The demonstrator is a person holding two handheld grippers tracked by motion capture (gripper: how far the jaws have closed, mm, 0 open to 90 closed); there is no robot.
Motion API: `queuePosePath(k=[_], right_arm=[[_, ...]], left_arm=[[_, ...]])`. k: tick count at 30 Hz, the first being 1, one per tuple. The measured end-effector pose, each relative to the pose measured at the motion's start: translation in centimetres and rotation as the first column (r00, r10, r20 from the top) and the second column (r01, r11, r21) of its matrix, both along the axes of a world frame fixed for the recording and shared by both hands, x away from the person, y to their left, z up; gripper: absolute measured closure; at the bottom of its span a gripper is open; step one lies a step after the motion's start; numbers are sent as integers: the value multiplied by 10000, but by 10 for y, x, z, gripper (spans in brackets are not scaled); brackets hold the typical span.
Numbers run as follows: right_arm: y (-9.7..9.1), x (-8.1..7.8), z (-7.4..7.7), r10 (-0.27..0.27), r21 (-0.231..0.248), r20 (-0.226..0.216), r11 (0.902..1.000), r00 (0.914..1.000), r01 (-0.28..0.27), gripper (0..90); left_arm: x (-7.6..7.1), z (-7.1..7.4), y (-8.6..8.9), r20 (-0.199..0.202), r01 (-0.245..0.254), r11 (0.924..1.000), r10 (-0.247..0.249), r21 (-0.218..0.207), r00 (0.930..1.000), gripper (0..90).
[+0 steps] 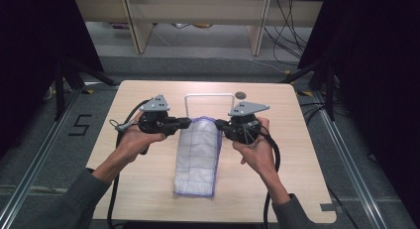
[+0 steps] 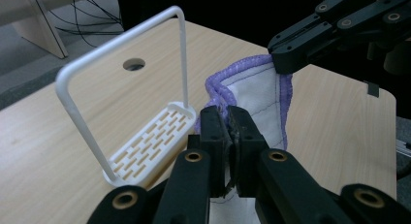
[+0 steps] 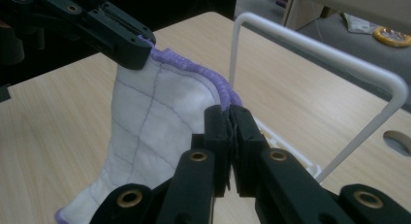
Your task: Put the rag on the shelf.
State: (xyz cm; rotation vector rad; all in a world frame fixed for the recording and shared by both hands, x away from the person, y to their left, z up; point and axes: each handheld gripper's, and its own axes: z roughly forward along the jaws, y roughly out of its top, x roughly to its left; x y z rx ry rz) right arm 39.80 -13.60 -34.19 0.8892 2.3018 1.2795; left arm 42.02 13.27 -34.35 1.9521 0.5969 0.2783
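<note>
A white quilted cloth [image 1: 198, 154] with a purple hem hangs from both grippers, its lower end resting on the wooden table [image 1: 148, 95]. My left gripper [image 1: 188, 122] is shut on the cloth's upper left corner [image 2: 218, 95]. My right gripper [image 1: 218, 123] is shut on the upper right corner [image 3: 225, 95]. In the left gripper view the right gripper [image 2: 286, 59] pinches the far corner of the cloth [image 2: 257, 93]. In the right gripper view the left gripper [image 3: 133, 52] clamps the other corner of the cloth [image 3: 145, 122]. A white wire rack [image 1: 209, 96] stands just behind the cloth.
The rack [image 2: 145, 141] has a slotted base and a tall hoop [image 3: 315, 49]. A round hole [image 1: 240, 95] sits in the table near its far edge. Beyond the table are wooden furniture legs, cables on the floor and dark curtains on both sides.
</note>
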Motion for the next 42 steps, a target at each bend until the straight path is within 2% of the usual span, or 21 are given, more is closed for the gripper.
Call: queuePosePath(k=[1, 4, 5, 6, 7, 10, 11, 16, 18, 26, 28, 32, 34, 35, 36, 37, 42], right_arm=[[-1, 0, 6, 34, -75, -36, 10000, 10000, -34, 873], [-2, 3, 22, 8, -77, 253, 10000, 9997, -6, 874], [-3, 3, 28, -71, -29, 165, 10000, 9998, 71, 874], [-4, 6, 33, 44, -58, 394, 10000, 9992, -41, 874], [-4, 5, 38, -184, 78, 365, 9998, 9992, 181, 874], [-7, 11, 53, -123, 81, 569, 9999, 9983, 119, 874], [-7, 11, 57, -312, 162, 493, 9994, 9983, 304, 875], [-12, 24, 73, -482, 439, 773, 9980, 9958, 449, 874], [-13, 30, 78, -565, 514, 923, 9973, 9941, 519, 875], [-14, 54, 93, -821, 532, 994, 9956, 9917, 770, 874], [-13, 57, 95, -899, 660, 898, 9943, 9919, 842, 875], [-12, 67, 98, -959, 603, 1119, 9942, 9891, 895, 875], [-11, 68, 99, -1005, 763, 976, 9927, 9901, 933, 875], [-11, 70, 99, -960, 732, 1138, 9934, 9889, 880, 875], [-11, 70, 99, -1053, 827, 984, 9918, 9896, 974, 874], [-11, 72, 99, -1063, 840, 1107, 9917, 9882, 972, 875], [-9, 78, 104, -1267, 1109, 693, 9867, 9895, 1186, 875]], left_arm=[[0, 5, 0, 18, -34, 10000, 34, 24, 10000, 853], [1, 21, -1, 136, -10, 10000, 11, -53, 9999, 854], [2, 26, -1, 226, -46, 10000, 47, -69, 9997, 854], [2, 31, -1, 288, -84, 9999, 88, -144, 9995, 854], [4, 36, -2, 337, -103, 9998, 109, -179, 9994, 854], [8, 50, -2, 386, -196, 9995, 206, -255, 9990, 854], [10, 54, -2, 406, -290, 9991, 302, -295, 9987, 854], [23, 69, -2, 520, -594, 9970, 620, -504, 9967, 855], [28, 72, -3, 462, -712, 9959, 738, -551, 9962, 855], [47, 76, -7, 390, -1059, 9915, 1091, -762, 9933, 855], [50, 78, -7, 431, -1153, 9907, 1186, -716, 9920, 855], [57, 82, -8, 490, -1333, 9881, 1372, -762, 9893, 856], [60, 84, -8, 585, -1430, 9881, 1463, -572, 9875, 856], [60, 85, -8, 606, -1498, 9874, 1528, -514, 9864, 856], [62, 86, -8, 609, -1501, 9872, 1534, -544, 9863, 855], [63, 87, -8, 583, -1518, 9868, 1550, -560, 9862, 856], [71, 93, -8, 621, -1730, 9829, 1769, -632, 9823, 855]])
